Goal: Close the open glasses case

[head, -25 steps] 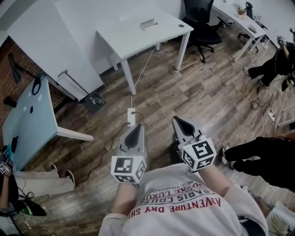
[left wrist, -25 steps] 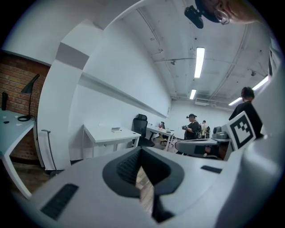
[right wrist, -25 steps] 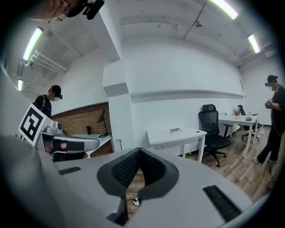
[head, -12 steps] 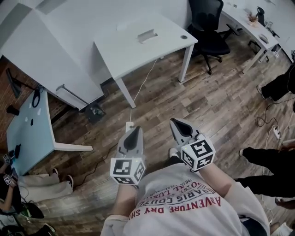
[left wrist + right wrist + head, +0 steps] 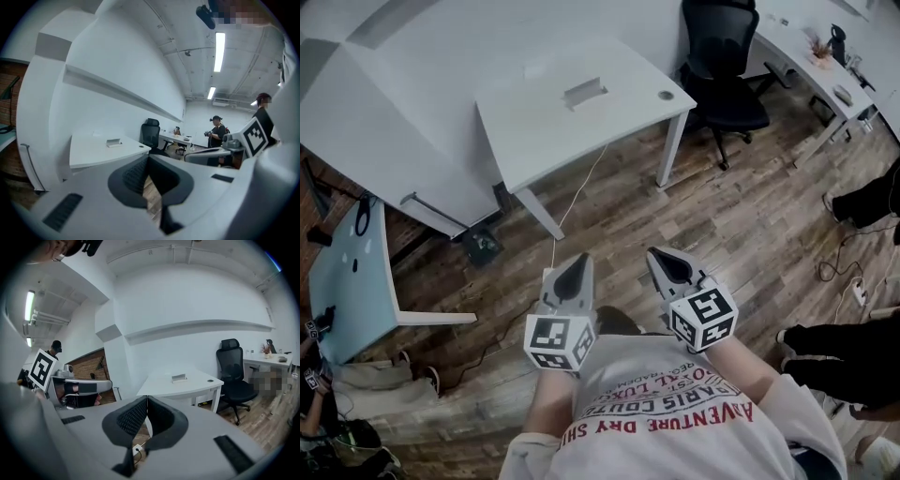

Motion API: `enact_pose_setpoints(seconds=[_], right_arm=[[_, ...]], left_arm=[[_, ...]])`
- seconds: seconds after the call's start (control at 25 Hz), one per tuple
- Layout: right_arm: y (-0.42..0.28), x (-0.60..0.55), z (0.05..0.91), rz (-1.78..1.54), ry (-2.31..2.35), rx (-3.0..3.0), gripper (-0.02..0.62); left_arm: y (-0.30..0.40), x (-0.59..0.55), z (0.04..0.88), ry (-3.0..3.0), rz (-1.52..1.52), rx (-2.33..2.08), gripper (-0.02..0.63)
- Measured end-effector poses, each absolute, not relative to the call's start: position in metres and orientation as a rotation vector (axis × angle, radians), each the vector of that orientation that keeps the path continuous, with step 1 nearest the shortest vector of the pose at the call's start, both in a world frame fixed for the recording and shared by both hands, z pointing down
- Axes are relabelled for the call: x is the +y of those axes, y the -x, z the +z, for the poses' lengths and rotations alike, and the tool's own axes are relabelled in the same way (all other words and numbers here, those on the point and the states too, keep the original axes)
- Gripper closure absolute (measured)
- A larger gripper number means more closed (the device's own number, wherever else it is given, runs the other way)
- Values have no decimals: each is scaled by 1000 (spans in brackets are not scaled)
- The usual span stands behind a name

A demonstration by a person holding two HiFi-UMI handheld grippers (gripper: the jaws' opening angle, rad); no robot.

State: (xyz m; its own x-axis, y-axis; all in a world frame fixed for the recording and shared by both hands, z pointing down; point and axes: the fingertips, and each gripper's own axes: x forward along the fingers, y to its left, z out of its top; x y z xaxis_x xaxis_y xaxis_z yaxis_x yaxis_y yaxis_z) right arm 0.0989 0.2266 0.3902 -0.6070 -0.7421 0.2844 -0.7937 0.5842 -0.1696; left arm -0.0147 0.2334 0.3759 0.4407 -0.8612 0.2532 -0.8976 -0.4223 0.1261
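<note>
The glasses case is a small pale box lying on the white table, well ahead of me; it is too small to tell how its lid stands. It also shows far off as the case and the case. My left gripper and right gripper are held side by side close to my chest, above the wooden floor and short of the table. Both are shut with nothing between the jaws, as seen at the left gripper and the right gripper.
A black office chair stands right of the table, and a second white desk runs behind it. A glass-topped table is at the left. A cable and power strip lie on the floor ahead. A person's legs are at the right.
The view has shifted so the white table sits lower and nearer in the head view. Both grippers stay shut in the same place in front of my chest.
</note>
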Motion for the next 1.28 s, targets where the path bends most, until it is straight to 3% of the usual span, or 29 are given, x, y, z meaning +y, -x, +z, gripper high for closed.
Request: enact_pose_setpoints(seconds=[0.4,1.28], right_arm=[[-117,130,419,446,-1337,-2505,583],[-38,-174,415,510,-1467,-2387,583]], left_arm=[[5,123,404,-2461,254,-1421,607],[88,-184,413,-2461,329,-1222,607]])
